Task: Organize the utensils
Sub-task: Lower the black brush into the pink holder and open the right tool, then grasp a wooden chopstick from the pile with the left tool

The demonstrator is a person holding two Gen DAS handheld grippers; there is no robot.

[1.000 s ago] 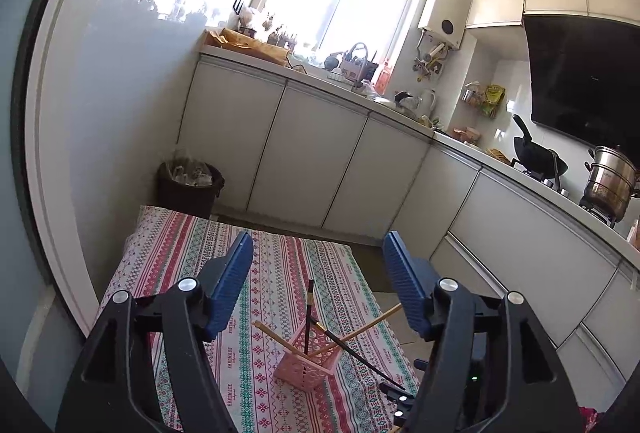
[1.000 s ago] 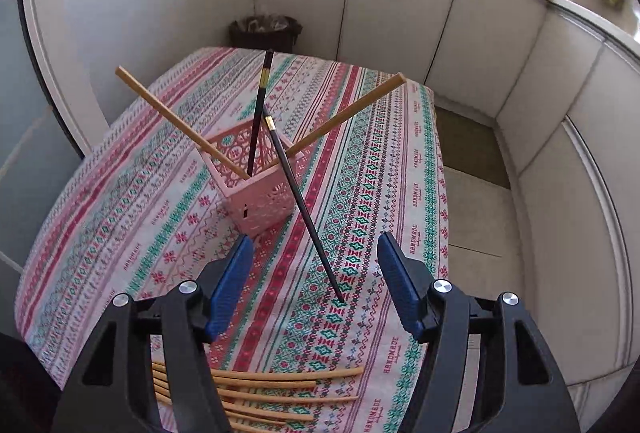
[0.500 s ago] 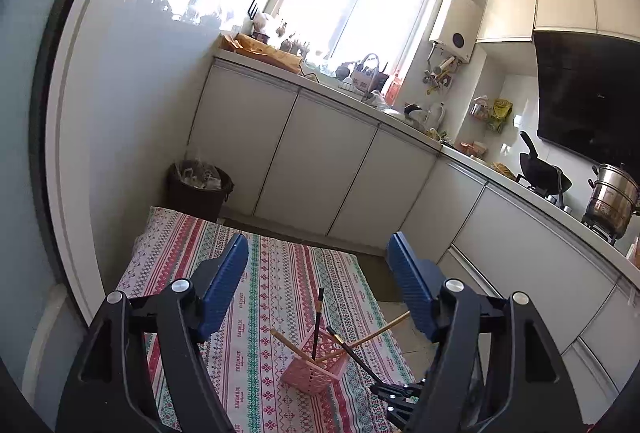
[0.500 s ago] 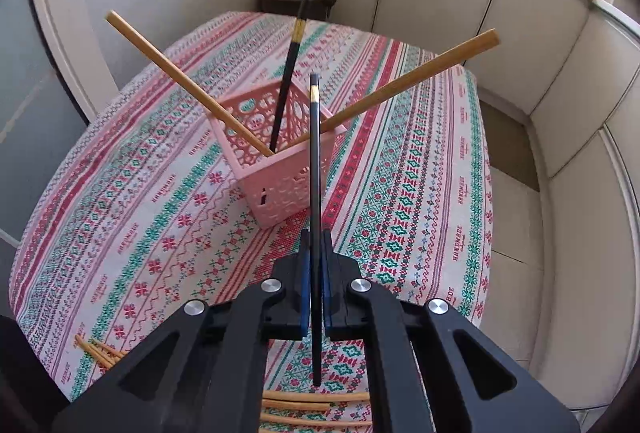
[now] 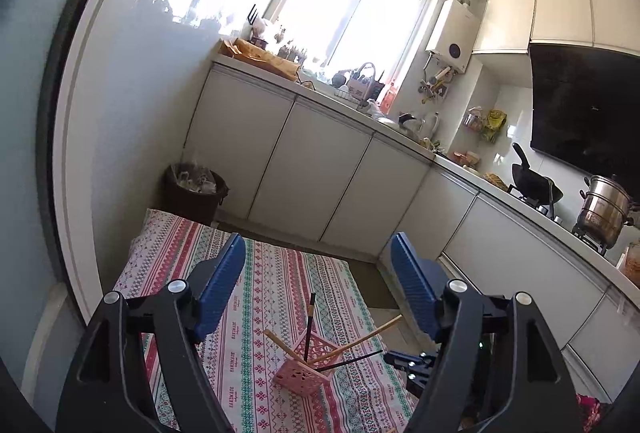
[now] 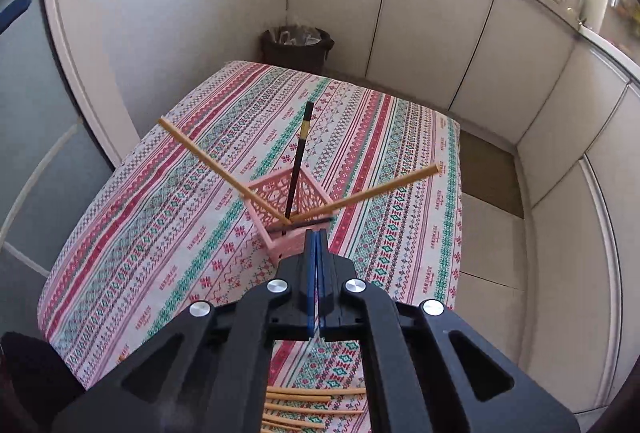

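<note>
A pink lattice basket (image 6: pixel 280 217) stands on the striped tablecloth (image 6: pixel 168 217). In it lean two wooden chopsticks (image 6: pixel 200 153) and one upright black chopstick (image 6: pixel 298 161). My right gripper (image 6: pixel 316 237) is shut on a second black chopstick (image 6: pixel 300 224), whose far end lies over the basket's near rim. The left wrist view shows the same basket (image 5: pixel 306 363), the held black chopstick (image 5: pixel 348 361) and the right gripper (image 5: pixel 412 363) beside it. My left gripper (image 5: pixel 320 265) is open and empty, high above the table.
Several loose wooden chopsticks (image 6: pixel 312 407) lie on the cloth under my right gripper. A dark bin (image 6: pixel 296 47) stands past the table's far end. White cabinets (image 5: pixel 312 169) line the back and right. The floor (image 6: pixel 492 233) drops off at the table's right edge.
My right gripper closed on the black chopstick, lifted it and tipped it so its end is now over the basket rim. My left gripper rose and pulled back, still open.
</note>
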